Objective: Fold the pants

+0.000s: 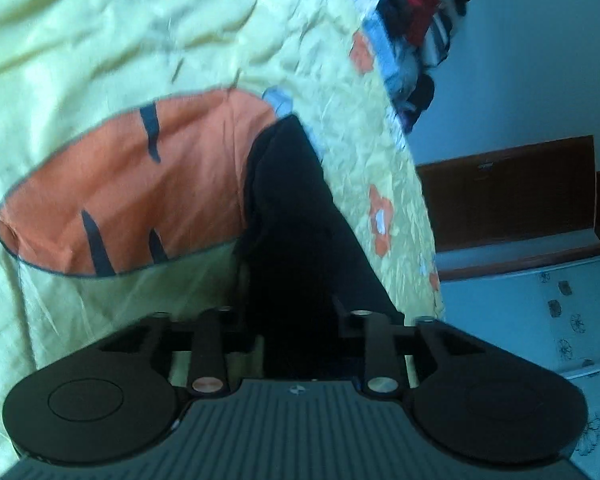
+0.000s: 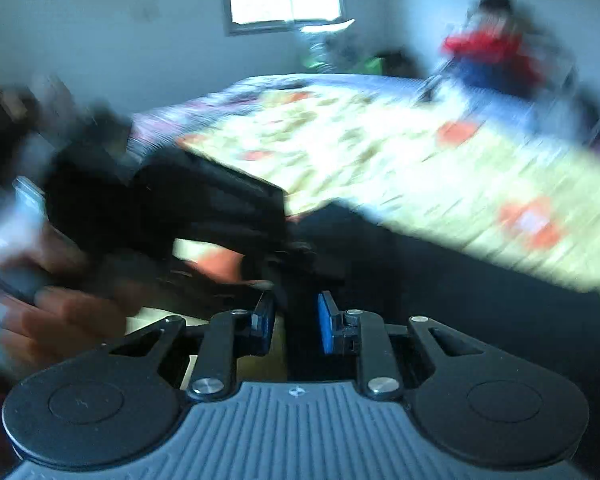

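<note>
Pants [image 1: 300, 216] — both hand-held grippers [image 2: 294, 320] clamped on.

My right gripper [image 2: 294, 320] has its blue pads [image 2: 327, 322] drawn close, pinching dark cloth. My left gripper [image 1: 296, 320] is buried in black fabric at twelve o'clock, fingertips hidden.

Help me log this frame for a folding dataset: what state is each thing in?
black pants: lifted off the bedsheet, held at both grippers
left gripper: shut on pants
right gripper: shut on pants, view blurred
yellow bedsheet: spread out, wrinkled
clothes pile: unfolded heap
</note>
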The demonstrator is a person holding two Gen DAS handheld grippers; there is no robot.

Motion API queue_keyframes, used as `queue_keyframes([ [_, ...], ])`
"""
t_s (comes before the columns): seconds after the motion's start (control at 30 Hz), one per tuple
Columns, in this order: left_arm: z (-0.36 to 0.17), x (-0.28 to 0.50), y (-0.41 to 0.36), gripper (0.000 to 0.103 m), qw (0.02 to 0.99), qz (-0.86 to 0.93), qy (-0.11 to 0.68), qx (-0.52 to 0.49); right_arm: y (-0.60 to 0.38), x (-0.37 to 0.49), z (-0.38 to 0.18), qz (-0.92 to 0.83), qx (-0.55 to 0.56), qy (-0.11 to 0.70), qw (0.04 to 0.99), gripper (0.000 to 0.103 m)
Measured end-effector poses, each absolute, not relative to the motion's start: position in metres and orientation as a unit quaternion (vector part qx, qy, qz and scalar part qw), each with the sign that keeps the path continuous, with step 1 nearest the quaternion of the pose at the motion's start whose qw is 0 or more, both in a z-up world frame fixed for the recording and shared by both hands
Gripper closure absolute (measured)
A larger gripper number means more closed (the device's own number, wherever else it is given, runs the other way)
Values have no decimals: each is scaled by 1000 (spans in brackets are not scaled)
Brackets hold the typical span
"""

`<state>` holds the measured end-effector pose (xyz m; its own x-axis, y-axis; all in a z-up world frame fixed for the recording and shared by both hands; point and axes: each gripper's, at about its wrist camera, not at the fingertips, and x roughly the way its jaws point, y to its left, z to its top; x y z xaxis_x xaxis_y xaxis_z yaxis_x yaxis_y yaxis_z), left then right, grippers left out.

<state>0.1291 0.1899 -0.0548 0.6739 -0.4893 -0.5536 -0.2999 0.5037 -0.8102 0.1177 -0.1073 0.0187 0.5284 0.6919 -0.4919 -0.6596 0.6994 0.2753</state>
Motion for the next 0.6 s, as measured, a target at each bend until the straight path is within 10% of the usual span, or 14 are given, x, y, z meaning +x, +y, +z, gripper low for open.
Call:
queue_keyframes([
  [0.6,-6,92,135,89,927,-18,303,-220,-55,136,-4,302,-51,300,903,81],
])
